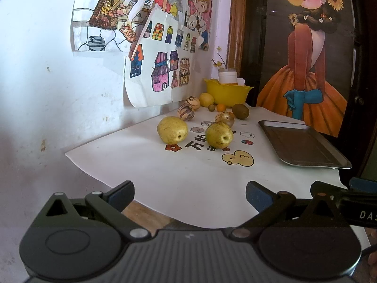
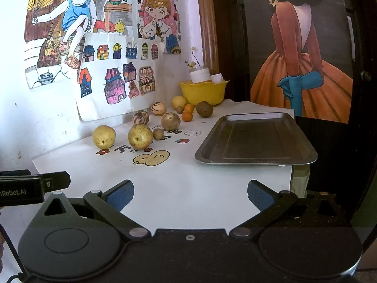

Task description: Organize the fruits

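Note:
Several fruits lie loose on a white paper-covered table (image 1: 188,176). Two yellow pears (image 1: 172,129) (image 1: 219,135) sit nearest, also seen as pears (image 2: 104,136) (image 2: 140,136) in the right wrist view. Behind them are striped melons (image 2: 141,117), a lemon (image 2: 178,102), small oranges (image 2: 187,116) and a brown kiwi (image 2: 204,109). An empty metal tray (image 2: 256,139) lies at the right. My left gripper (image 1: 189,195) and right gripper (image 2: 190,194) hover open over the table's near edge, both holding nothing.
A yellow bowl (image 2: 203,92) with a white jar (image 2: 199,75) stands in the back corner. Drawings cover the wall (image 1: 47,94) on the left. A dark door with a painted poster (image 2: 301,59) rises behind the tray. The table edge drops off at the right.

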### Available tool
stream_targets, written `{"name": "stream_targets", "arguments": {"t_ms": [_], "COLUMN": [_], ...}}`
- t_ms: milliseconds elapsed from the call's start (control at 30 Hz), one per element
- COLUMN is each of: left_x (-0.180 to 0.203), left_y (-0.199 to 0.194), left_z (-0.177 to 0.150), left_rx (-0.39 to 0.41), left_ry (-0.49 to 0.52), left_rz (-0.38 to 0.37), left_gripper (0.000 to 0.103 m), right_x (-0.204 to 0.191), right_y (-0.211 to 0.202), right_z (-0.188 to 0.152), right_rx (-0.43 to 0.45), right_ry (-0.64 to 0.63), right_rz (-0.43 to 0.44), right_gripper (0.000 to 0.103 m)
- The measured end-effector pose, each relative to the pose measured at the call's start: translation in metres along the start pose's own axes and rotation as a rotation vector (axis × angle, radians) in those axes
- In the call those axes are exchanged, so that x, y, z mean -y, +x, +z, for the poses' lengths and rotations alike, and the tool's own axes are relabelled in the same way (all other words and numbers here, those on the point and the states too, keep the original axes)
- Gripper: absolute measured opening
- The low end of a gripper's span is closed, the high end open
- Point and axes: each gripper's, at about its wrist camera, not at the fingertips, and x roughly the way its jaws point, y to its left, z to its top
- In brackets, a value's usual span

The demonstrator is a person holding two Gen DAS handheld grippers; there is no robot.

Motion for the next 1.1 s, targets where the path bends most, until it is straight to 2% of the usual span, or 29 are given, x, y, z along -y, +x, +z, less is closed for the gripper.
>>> {"name": "stream_targets", "arguments": {"t_ms": [567, 933, 1100], "left_x": [0.004, -0.015, -0.026], "left_y": [0.004, 0.029, 0.047], "left_z": [0.004, 0.026, 0.041], "left_rx": [-0.013, -0.007, -0.013], "left_ry": [0.0, -0.001, 0.018], "left_rz": [0.004, 0.033, 0.035], "left_gripper": [0.103, 0.103, 0.103], "right_x": [0.0, 0.009, 0.012], "right_y": [0.007, 0.03, 0.048], "right_z": [-0.003, 0.023, 0.036], "right_rx": [-0.023, -0.021, -0.036], "right_ry": [0.003, -0.065, -0.113], "right_rz": [0.005, -0.028, -0.005], "right_gripper": [0.102, 0.102, 0.102]}}
